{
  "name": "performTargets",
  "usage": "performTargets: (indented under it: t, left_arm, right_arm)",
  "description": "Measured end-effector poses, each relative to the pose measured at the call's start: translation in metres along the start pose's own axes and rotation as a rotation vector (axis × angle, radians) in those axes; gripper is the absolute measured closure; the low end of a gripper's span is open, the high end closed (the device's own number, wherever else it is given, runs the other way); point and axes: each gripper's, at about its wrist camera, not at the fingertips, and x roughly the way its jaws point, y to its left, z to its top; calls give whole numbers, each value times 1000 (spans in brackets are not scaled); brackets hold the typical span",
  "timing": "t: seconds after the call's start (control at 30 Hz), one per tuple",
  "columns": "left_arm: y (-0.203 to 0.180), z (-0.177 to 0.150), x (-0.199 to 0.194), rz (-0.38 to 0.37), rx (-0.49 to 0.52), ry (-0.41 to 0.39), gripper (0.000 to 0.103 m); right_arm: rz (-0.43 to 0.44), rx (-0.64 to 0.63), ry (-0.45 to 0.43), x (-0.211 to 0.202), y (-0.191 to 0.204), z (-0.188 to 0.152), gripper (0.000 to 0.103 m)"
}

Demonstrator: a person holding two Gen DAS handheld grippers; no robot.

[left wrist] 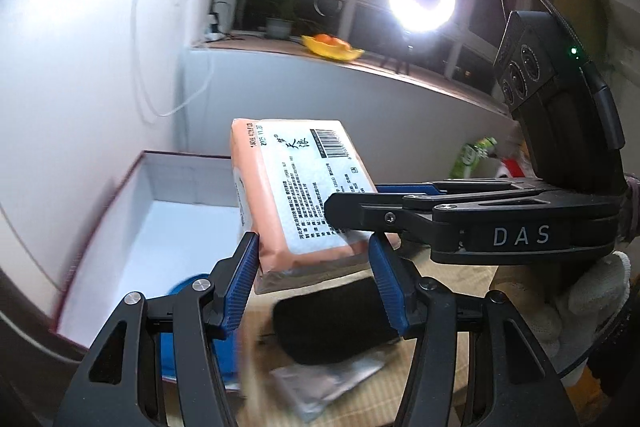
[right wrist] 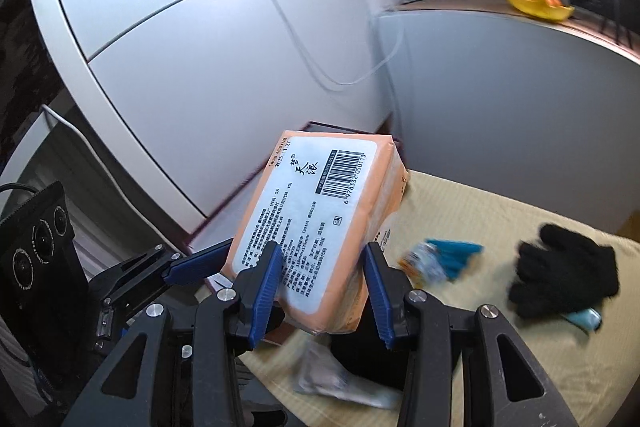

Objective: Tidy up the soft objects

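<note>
Pack (left wrist: pixel 304 187): soft orange-pink wrapper, big white label with barcode and black print, lifted off the desk (right wrist: pixel 500 227), tilted. Both claws clamped on it. Left claw (left wrist: pixel 314 271) grips the near end, pads on both sides. Right claw (right wrist: pixel 320 279) pinches the pack's lower corner; in the left view it reaches in from the right across the label. White open box (left wrist: pixel 168 187) behind and left. Black glove (right wrist: pixel 564 271) on the desk, well apart.
</note>
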Motion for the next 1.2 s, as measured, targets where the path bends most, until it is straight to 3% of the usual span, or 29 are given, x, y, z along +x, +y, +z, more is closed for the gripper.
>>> performTargets:
  t: [0.5,0.8,0.9,1.0,1.2]
  left_arm:
    - [69,5,22,76,-57,33,48]
    - [88,9,42,97,-72,61,48]
    - [92,13,55,137,-56,78,48]
    - [97,12,71,223,-51,123,48]
    - [99,2,75,227,-63,140,48]
  right_arm:
    - [42,-33,65,75,29,28,64]
    - [29,-33,102,112,24,46,64]
    - [11,-41,108,119,26,50,64]
    - [-15,-37,110,123,26,52,63]
    - [-37,-28,104,126,22,51,60]
